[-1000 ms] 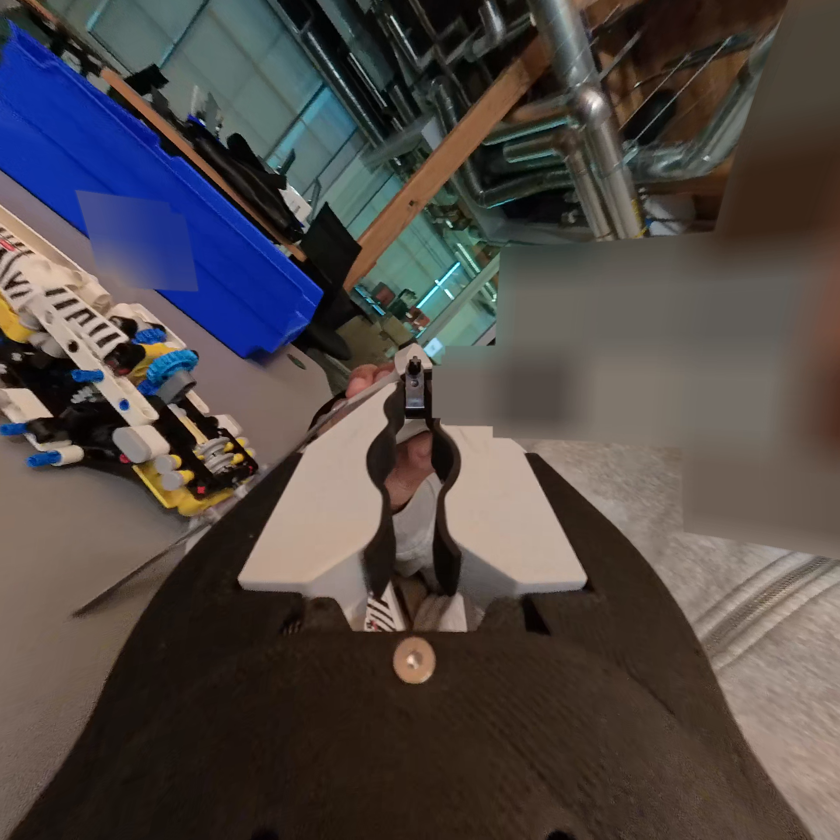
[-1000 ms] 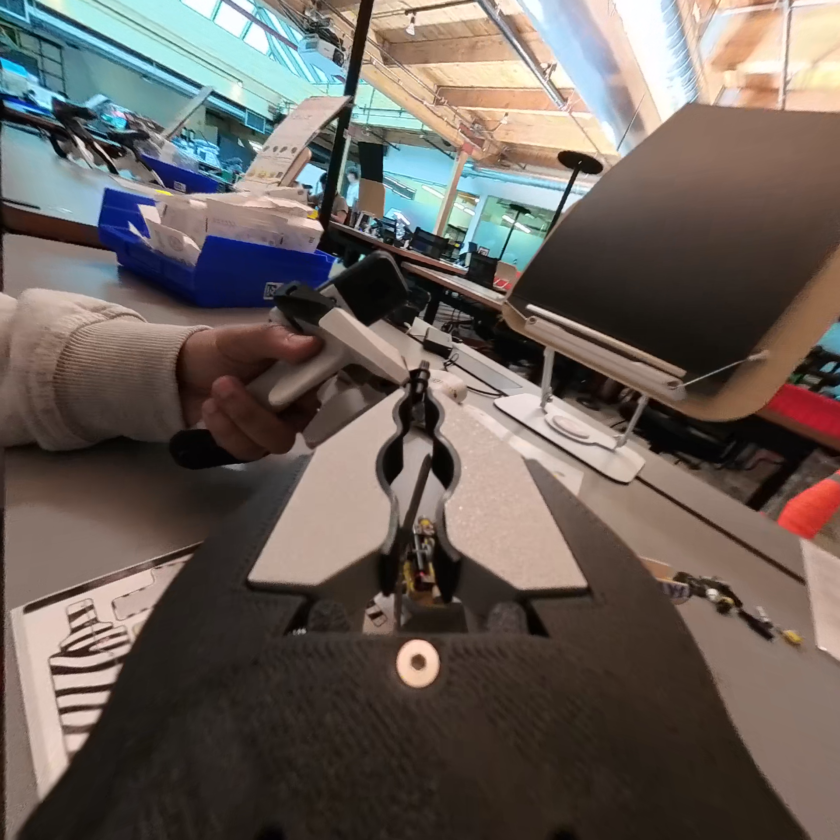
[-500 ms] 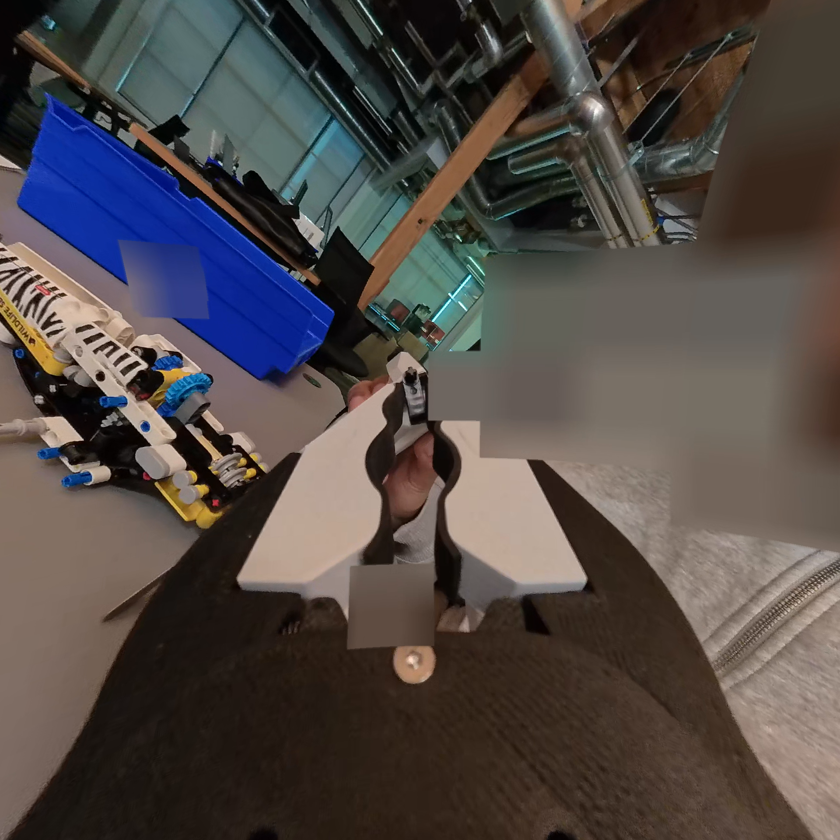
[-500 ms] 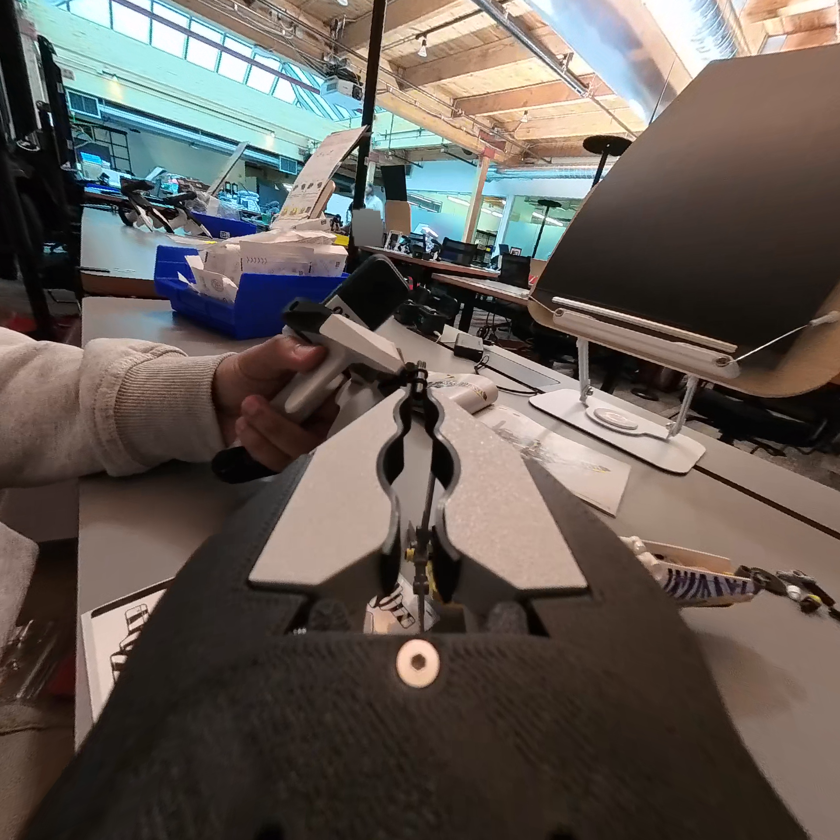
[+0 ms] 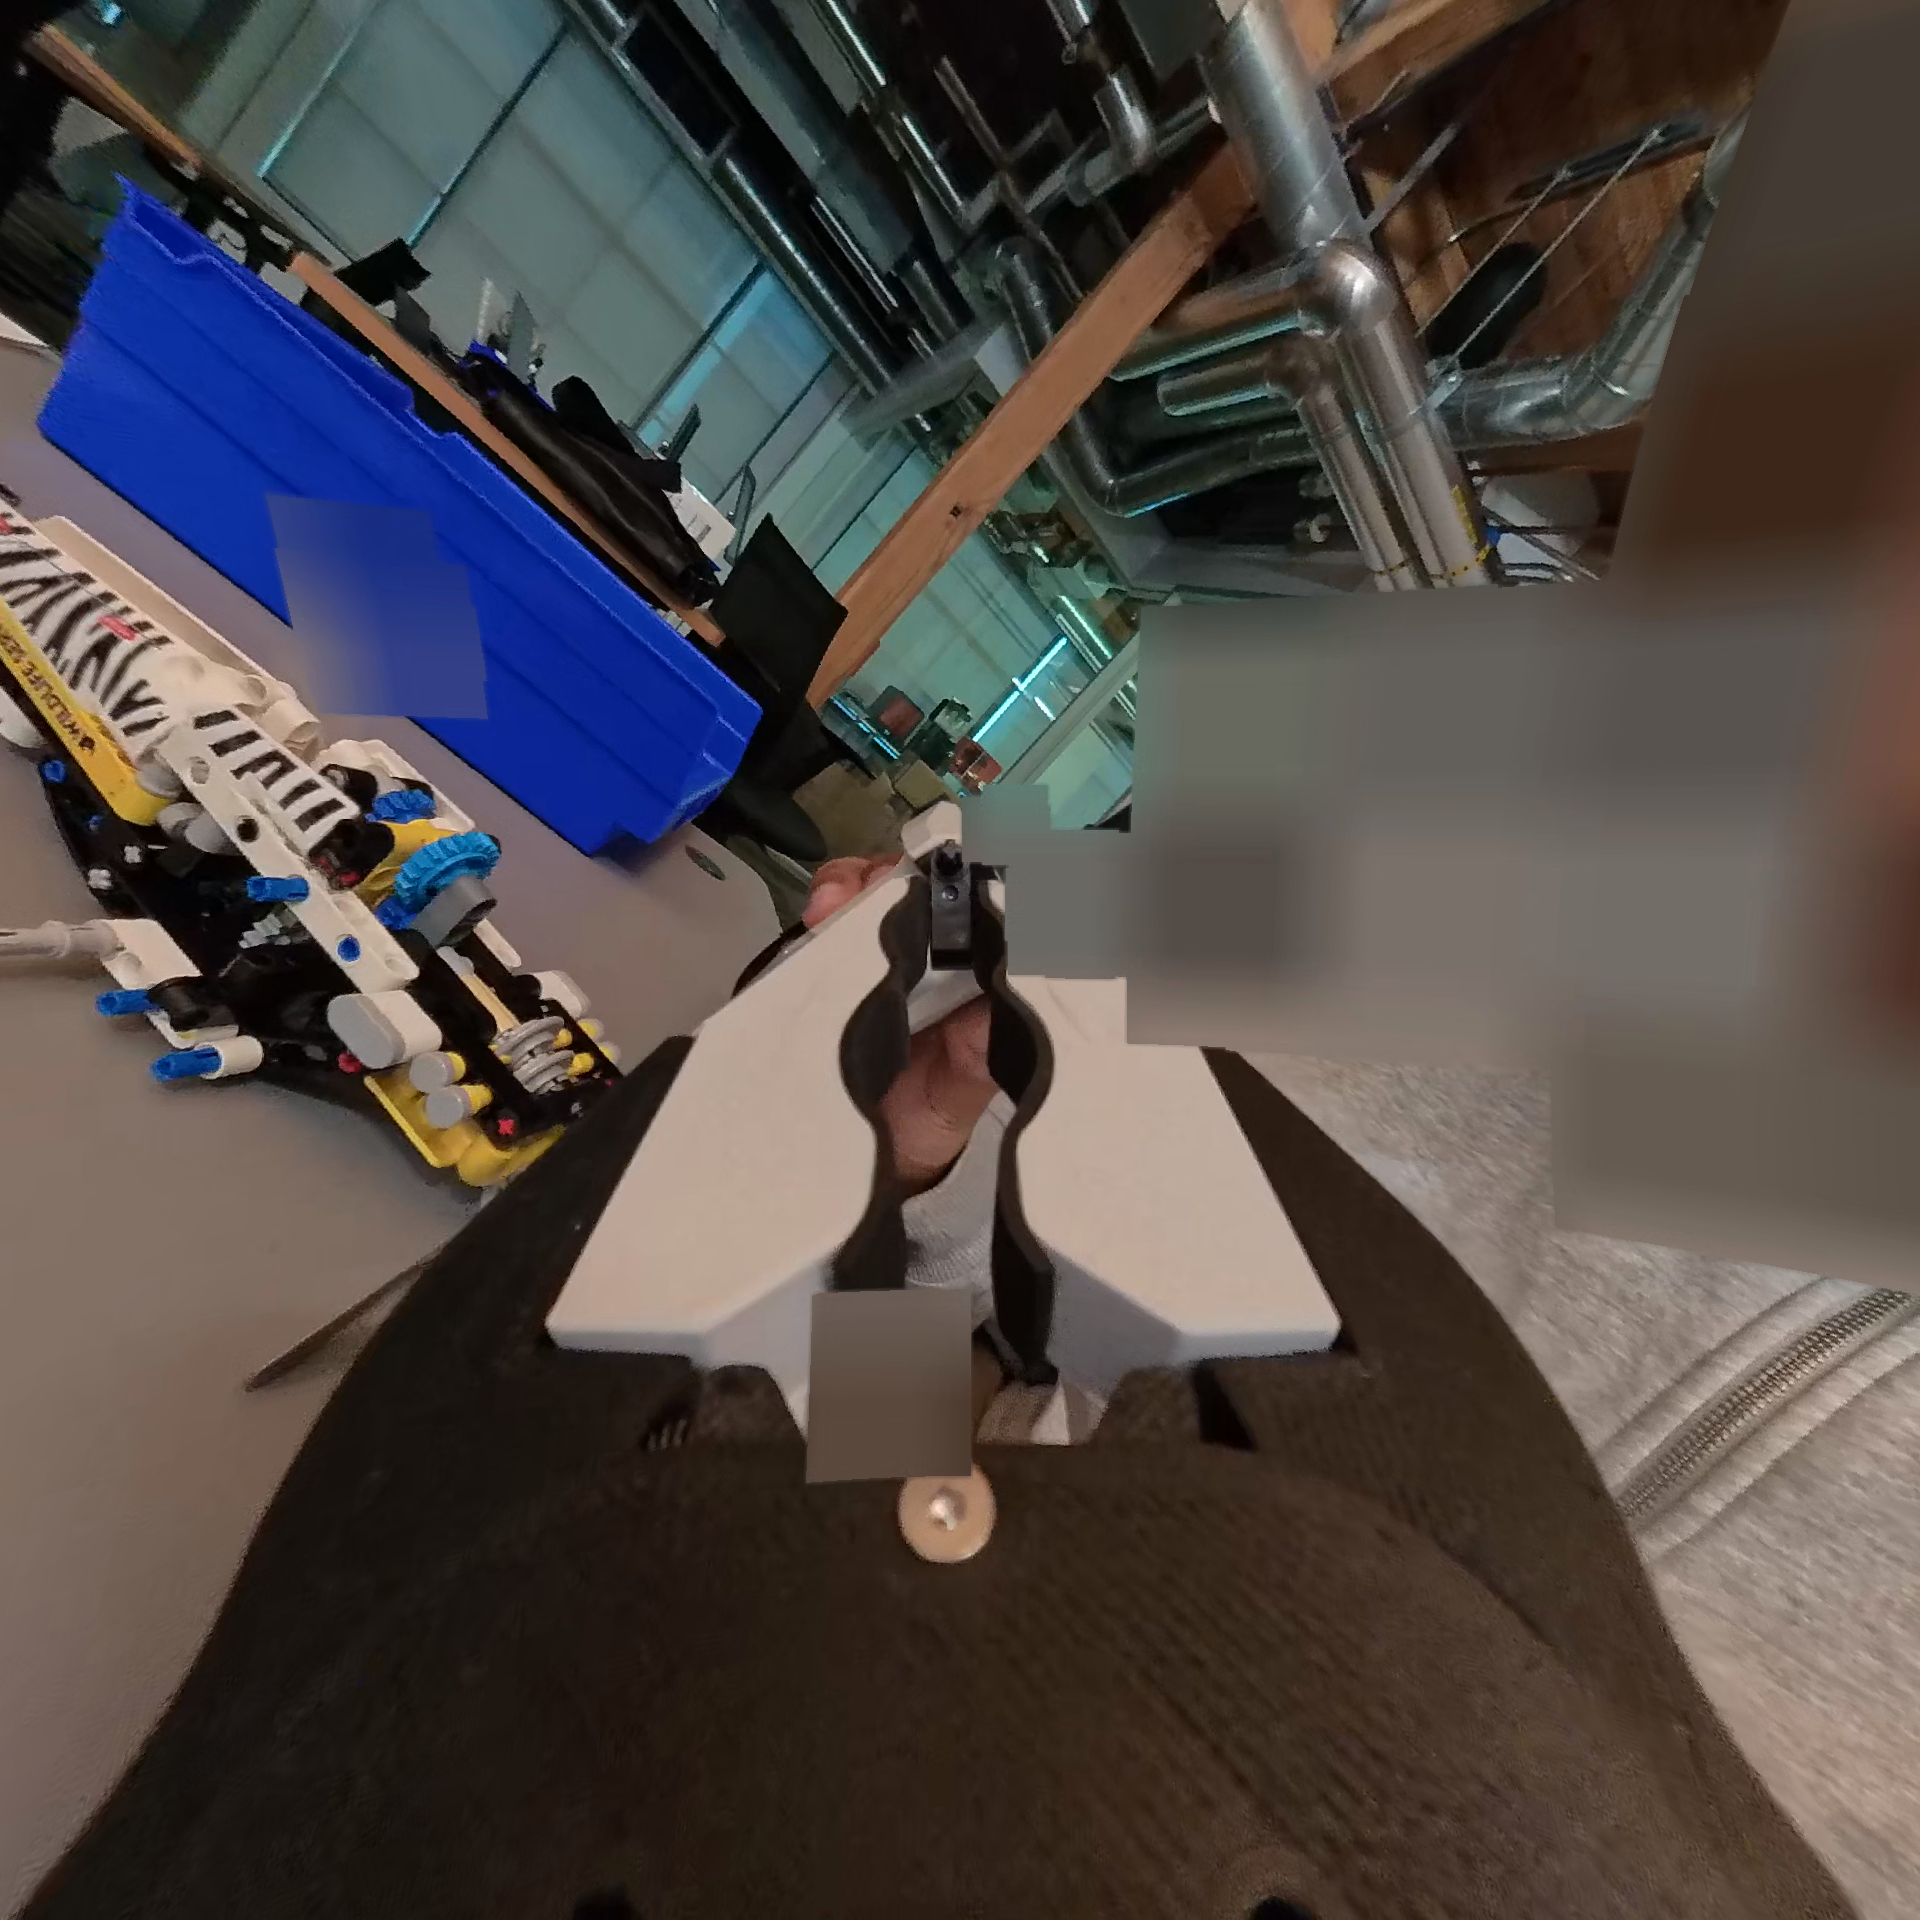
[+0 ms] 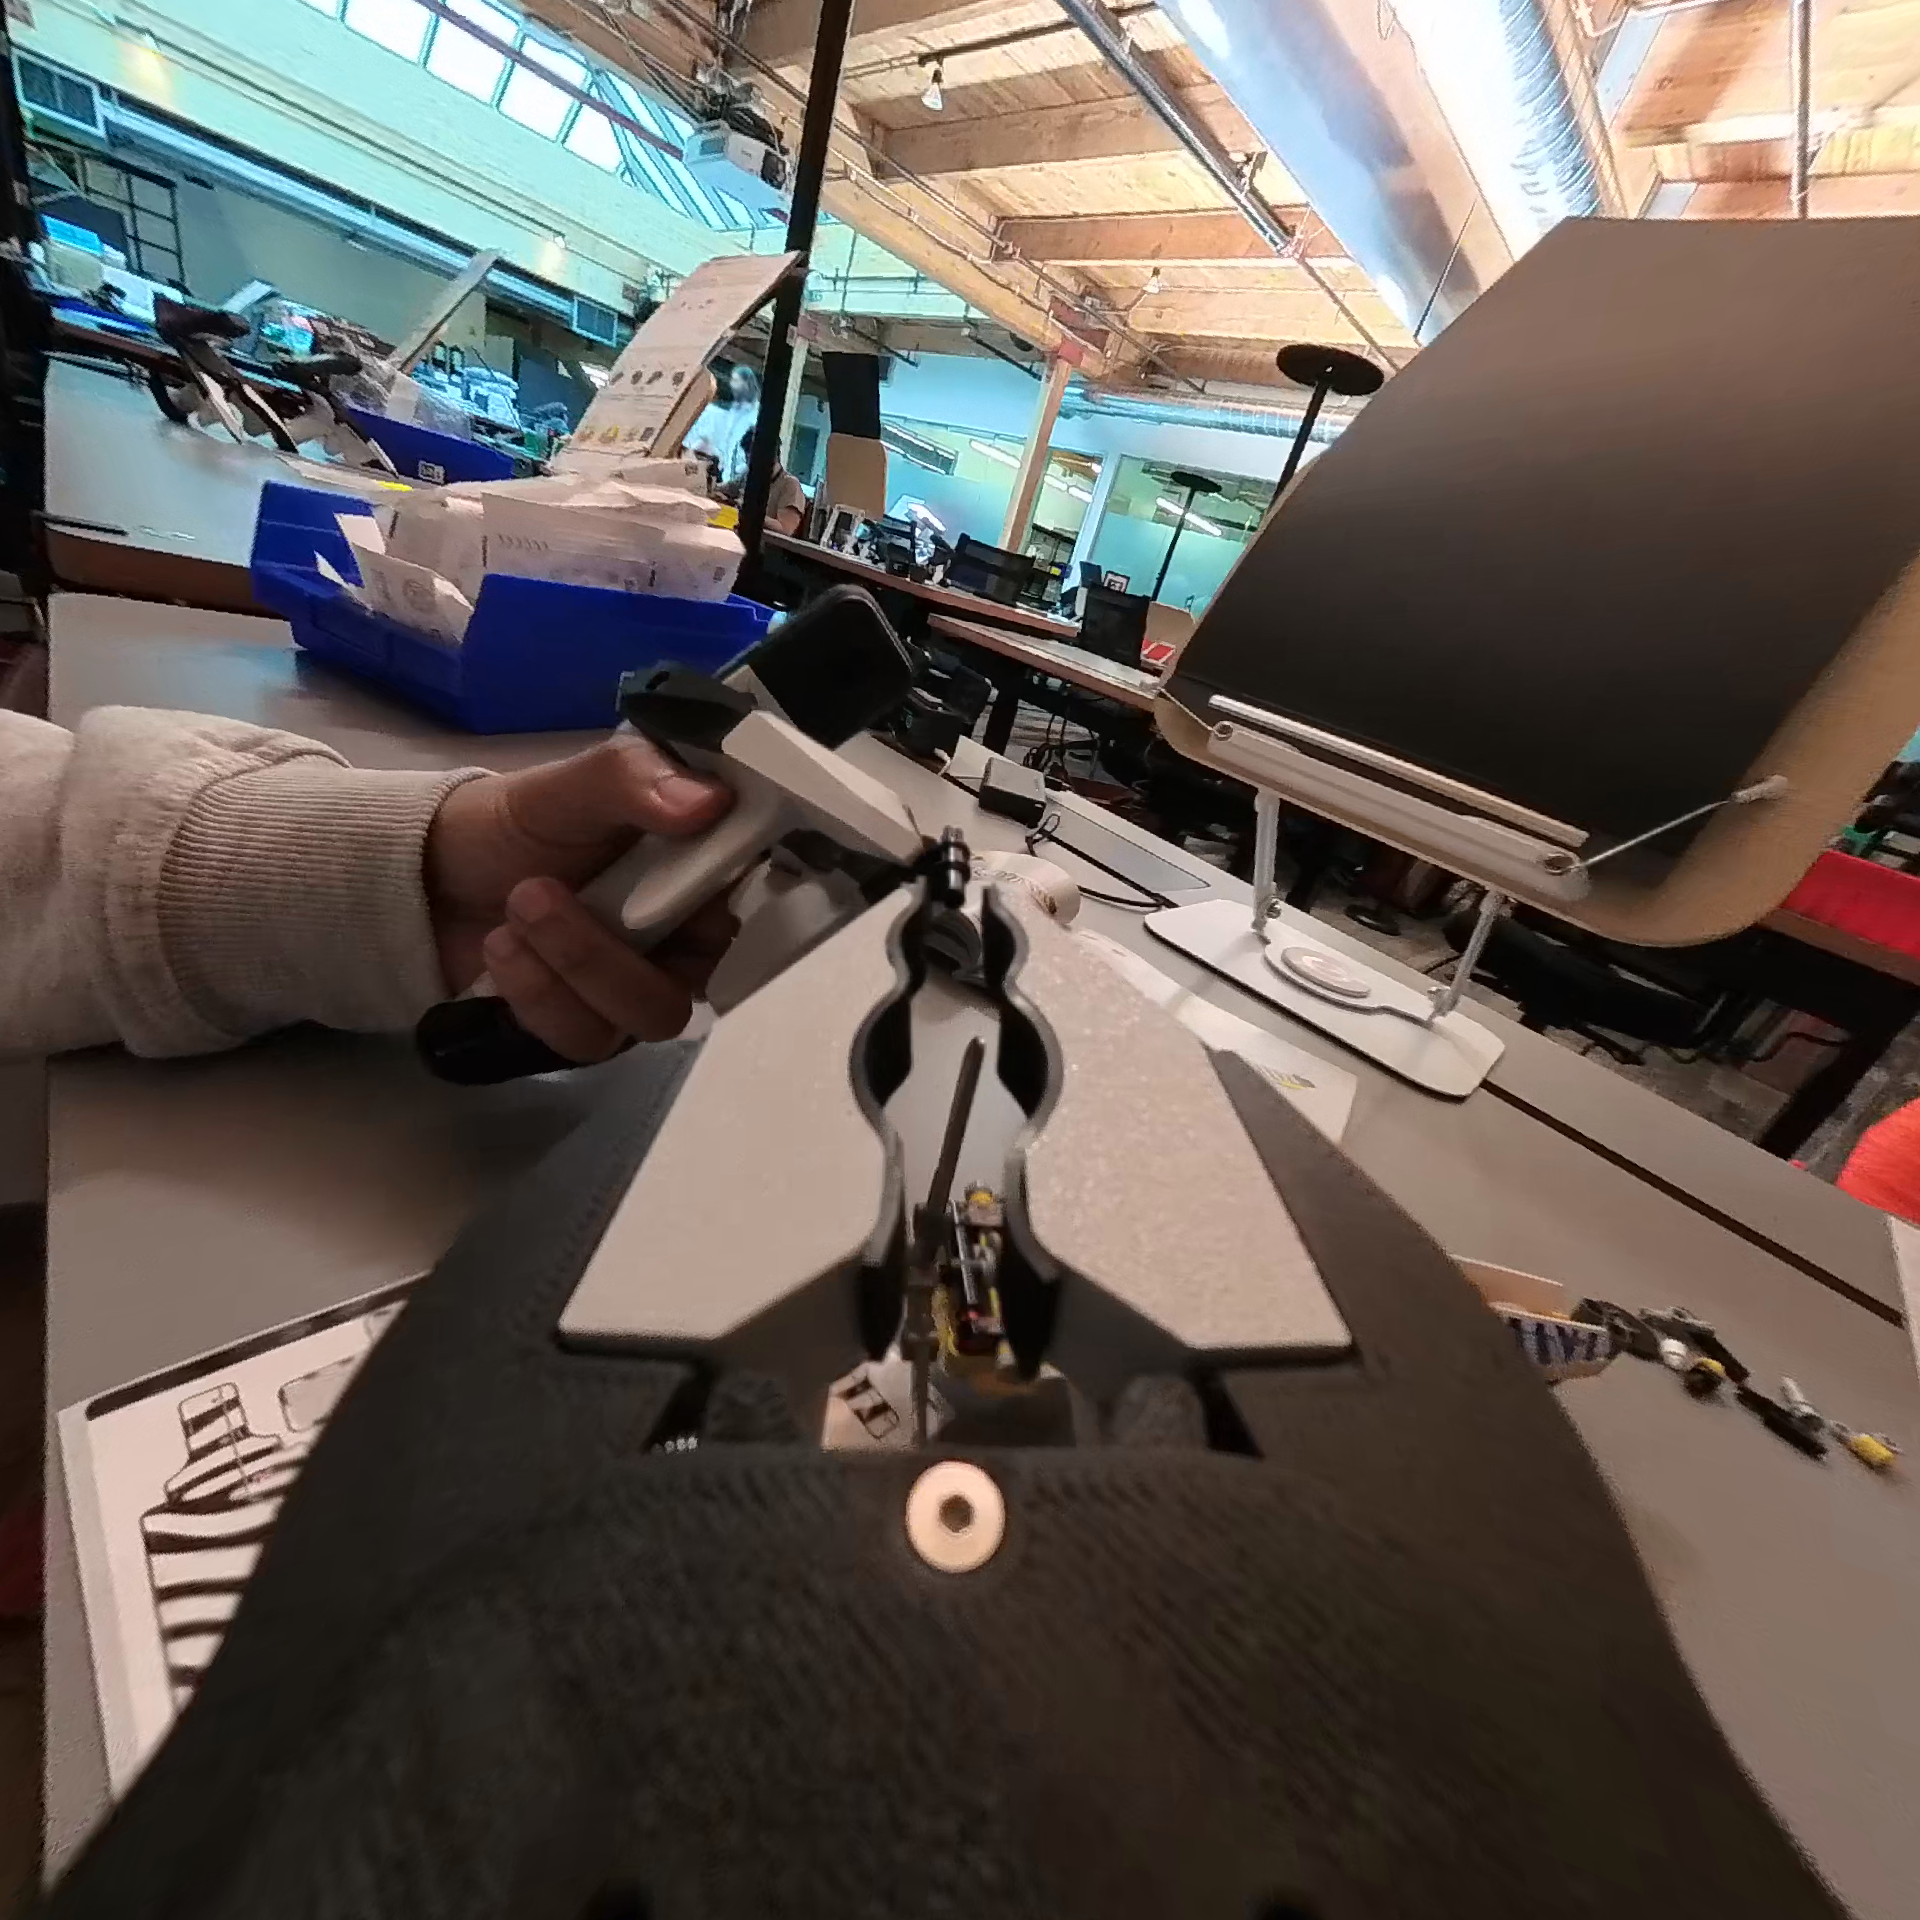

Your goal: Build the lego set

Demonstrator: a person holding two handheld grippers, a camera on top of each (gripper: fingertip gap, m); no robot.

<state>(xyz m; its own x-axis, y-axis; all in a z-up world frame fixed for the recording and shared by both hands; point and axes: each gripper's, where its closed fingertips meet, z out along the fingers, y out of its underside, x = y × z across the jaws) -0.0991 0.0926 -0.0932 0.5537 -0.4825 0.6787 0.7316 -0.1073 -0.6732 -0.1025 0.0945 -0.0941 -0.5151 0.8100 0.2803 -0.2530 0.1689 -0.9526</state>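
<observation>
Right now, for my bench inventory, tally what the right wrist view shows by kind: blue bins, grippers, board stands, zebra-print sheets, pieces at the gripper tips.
Blue bins: 2 (near blue bin, far blue bin)
Grippers: 2 (right gripper, left gripper)
Board stand: 1
Zebra-print sheet: 1
Small black lego piece: 1
Total: 7
</observation>
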